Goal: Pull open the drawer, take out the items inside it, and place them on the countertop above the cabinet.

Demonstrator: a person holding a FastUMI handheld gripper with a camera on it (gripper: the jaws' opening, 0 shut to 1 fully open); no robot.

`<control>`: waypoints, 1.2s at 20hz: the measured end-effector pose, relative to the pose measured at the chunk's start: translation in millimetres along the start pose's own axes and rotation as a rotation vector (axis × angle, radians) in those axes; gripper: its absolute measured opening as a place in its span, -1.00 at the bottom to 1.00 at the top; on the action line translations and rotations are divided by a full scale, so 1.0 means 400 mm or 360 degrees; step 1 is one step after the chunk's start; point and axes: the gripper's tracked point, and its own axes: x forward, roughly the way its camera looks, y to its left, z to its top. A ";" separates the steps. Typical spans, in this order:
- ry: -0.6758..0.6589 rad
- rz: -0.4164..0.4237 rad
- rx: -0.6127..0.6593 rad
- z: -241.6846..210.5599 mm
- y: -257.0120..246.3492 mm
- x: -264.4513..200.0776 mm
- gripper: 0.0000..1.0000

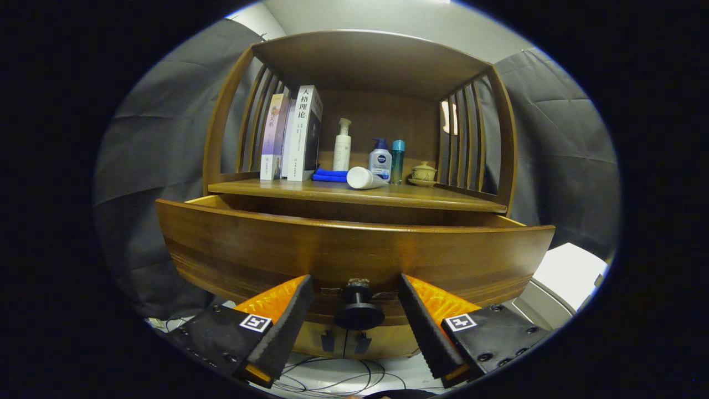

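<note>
A wooden cabinet drawer (pixel 354 252) stands pulled out toward me, its curved front filling the space just ahead of the fingers. Its dark round knob (pixel 358 313) sits between my fingers, untouched by either. My gripper (pixel 355 302) is open, one finger on each side of the knob with gaps. The inside of the drawer is hidden behind its front panel. Above it lies the countertop (pixel 421 195) of the cabinet.
On the countertop stand books (pixel 293 136), a folded blue cloth (pixel 329 175), a white pump bottle (pixel 342 147), a lying white tube (pixel 363 178), a blue-capped bottle (pixel 380 159), a teal bottle (pixel 397 160) and a small lidded cup (pixel 424 172). Cables (pixel 343 377) trail on the floor below.
</note>
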 end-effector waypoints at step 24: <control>0.0098 -0.0002 -0.0078 0.040 0.001 0.233 0.96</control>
